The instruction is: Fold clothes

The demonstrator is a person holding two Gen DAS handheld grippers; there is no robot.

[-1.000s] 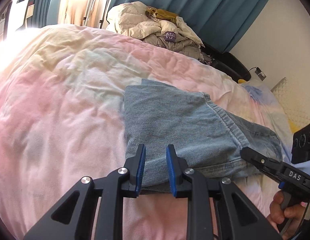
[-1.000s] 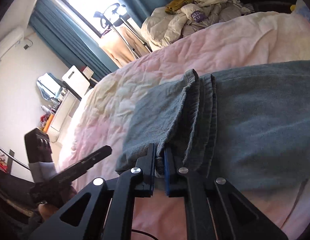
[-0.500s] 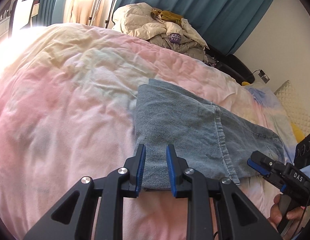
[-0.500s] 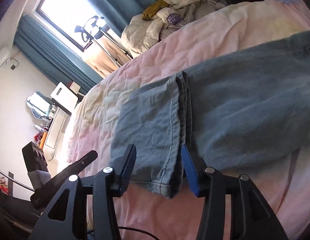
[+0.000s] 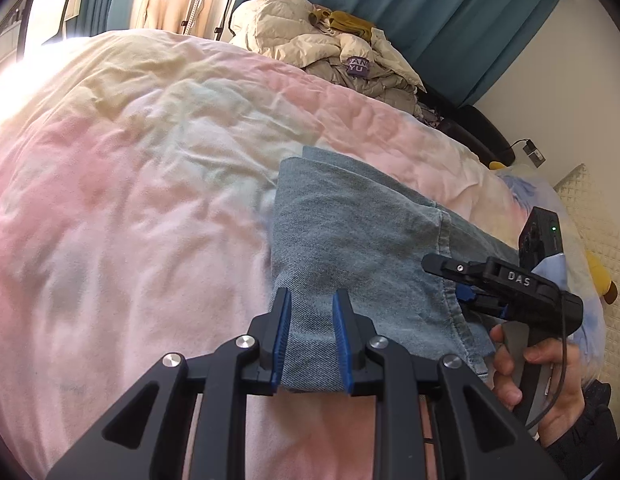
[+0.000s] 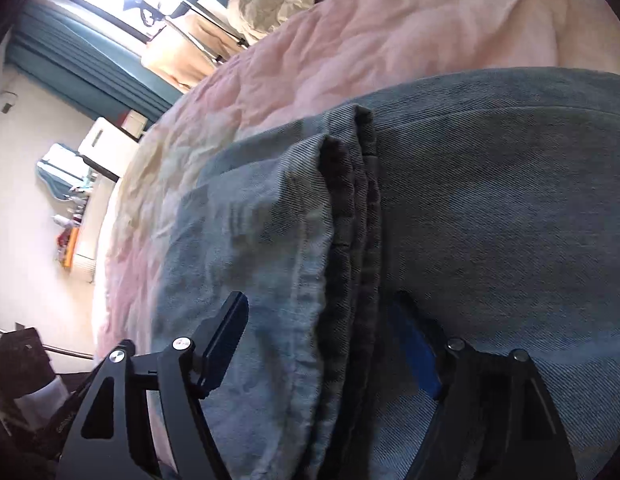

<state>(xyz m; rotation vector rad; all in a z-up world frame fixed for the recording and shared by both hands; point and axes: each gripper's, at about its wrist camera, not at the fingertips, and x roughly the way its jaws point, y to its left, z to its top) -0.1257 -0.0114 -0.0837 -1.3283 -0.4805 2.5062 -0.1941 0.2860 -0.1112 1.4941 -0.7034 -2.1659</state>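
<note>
Pink quilt (image 5: 129, 200) bears folded jeans (image 5: 350, 240).

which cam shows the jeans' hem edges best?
Right wrist: the stacked hem edges of the jeans fill the frame, between the open right gripper. Left wrist shows them only as a thin seam line.

Bed (image 5: 149, 208) covered by rumpled quilt, pastel pink with cream and pale blue patches. Folded blue denim jeans (image 5: 350, 240) flat on quilt toward near edge, right of centre, stacked hems facing up along fold. Heap of beige and grey clothing (image 5: 330, 48) at far edge of bed, purple label visible. Pale blue pillow (image 5: 526, 196) at right end, beside quilted headboard.
</note>
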